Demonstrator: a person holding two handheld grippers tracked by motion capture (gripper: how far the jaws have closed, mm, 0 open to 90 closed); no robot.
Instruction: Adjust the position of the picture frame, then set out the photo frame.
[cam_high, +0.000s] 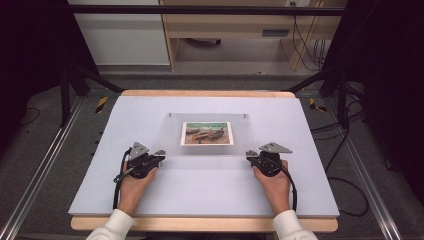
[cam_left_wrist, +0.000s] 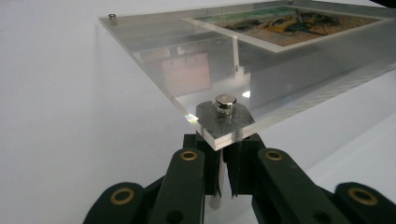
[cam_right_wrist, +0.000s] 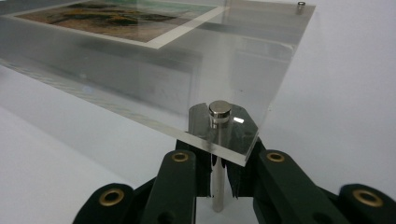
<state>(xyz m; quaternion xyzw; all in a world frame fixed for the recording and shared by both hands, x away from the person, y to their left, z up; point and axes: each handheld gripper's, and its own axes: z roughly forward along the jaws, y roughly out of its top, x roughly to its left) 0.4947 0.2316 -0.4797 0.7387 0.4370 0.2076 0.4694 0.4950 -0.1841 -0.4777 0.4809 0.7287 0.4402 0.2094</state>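
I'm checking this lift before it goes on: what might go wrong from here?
The left gripper and right gripper each pinch only a thin metal post under a near corner of the clear acrylic frame. A post may slip, dropping that corner. If the hands rise unevenly, the frame may tilt and the picture could shift.

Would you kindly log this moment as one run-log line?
left hand-held gripper: shut on frame post | right hand-held gripper: shut on frame post | acrylic photo frame: near edge held

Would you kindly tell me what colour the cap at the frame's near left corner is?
Shiny silver metal cap, clearest in the left gripper view.
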